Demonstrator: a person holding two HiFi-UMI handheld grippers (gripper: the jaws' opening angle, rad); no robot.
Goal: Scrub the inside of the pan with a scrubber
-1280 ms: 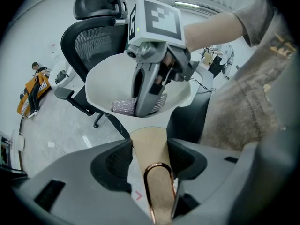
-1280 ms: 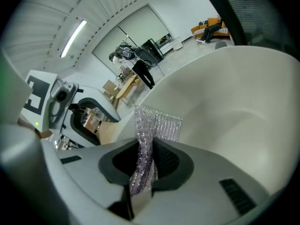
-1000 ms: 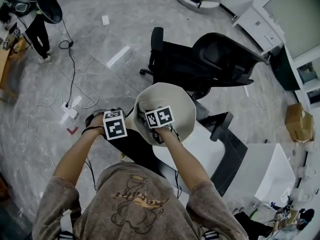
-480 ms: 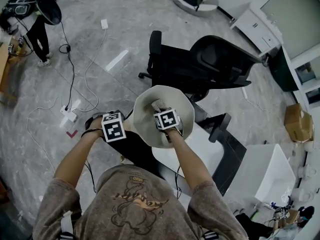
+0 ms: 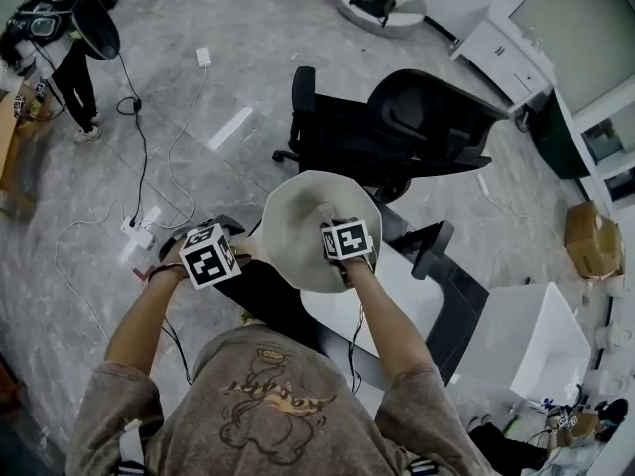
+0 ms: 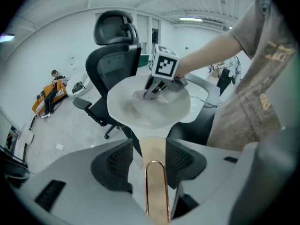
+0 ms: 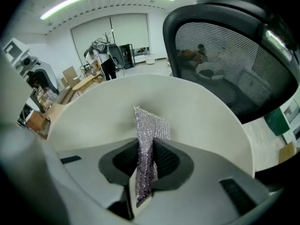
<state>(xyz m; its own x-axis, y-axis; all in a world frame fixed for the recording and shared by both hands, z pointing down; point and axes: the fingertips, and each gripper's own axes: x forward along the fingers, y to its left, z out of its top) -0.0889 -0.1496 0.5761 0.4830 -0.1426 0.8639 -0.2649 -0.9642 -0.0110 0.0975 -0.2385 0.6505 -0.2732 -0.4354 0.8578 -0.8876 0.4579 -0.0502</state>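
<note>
Compared with a second ago, the right gripper (image 5: 330,218) has slid across the bowl of the pan (image 5: 298,236), from the side nearest the handle over to the far right side, dragging the scrubber (image 7: 150,135) with it. The left gripper (image 6: 149,150) has tipped a little, so its marker cube now sits at more of a slant, and the pan rides slightly higher in the air above the edge of the white desk (image 5: 407,296). From the head view you mostly see the two cubes and the pale pan between them; how the jaws stand is lost beneath them. The left gripper view settles its side: the jaws are clenched on the pan's tan handle (image 6: 156,191), copper loop towards the camera, with the pan held out in front and the other gripper working inside it. The right gripper view shows the silvery mesh scrubber pinched flat between the jaws, its upper end poking out against the pan's cream inner wall, with the black office chair (image 7: 234,60) looming just behind the rim.
</note>
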